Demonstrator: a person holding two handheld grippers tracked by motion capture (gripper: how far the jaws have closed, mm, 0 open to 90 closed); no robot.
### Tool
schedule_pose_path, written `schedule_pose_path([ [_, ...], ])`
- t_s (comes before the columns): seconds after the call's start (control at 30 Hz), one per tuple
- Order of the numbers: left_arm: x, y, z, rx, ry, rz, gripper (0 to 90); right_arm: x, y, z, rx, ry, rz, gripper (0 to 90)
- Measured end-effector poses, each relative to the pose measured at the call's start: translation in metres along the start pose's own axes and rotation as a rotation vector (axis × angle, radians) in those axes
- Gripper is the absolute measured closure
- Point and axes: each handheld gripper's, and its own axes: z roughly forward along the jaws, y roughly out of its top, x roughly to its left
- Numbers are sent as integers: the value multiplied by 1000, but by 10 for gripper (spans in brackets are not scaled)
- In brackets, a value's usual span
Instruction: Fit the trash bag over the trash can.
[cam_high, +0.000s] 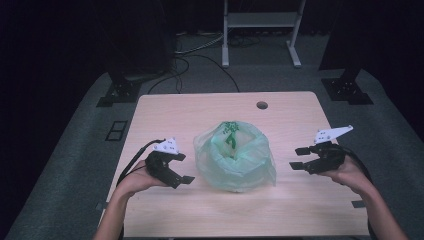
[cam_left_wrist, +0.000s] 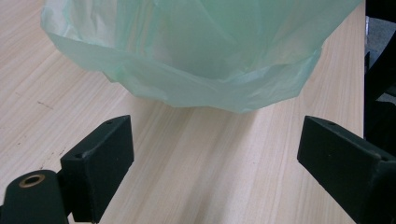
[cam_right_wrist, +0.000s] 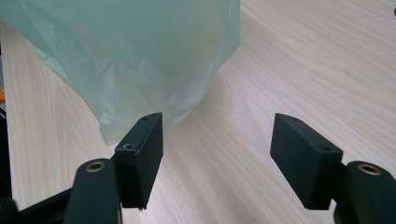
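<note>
Grippers: left gripper (cam_high: 184, 168), right gripper (cam_high: 298, 158) agape, flanking green bag (cam_high: 234, 156).

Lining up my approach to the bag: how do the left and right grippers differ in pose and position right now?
The left gripper sits close beside the green plastic bag, while the right gripper stands farther off, with bare table between. The left gripper's plate lies low and flat; the right gripper's plate tilts up and outward. Both are open, empty, and pointed inward at the bag.
</note>
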Motion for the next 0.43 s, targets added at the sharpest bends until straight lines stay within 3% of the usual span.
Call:
schedule_pose_path([
  [0.43, -1, -8, 3, -17, -6, -15, 94, 2, -25, 2, 12, 6, 28, 340],
])
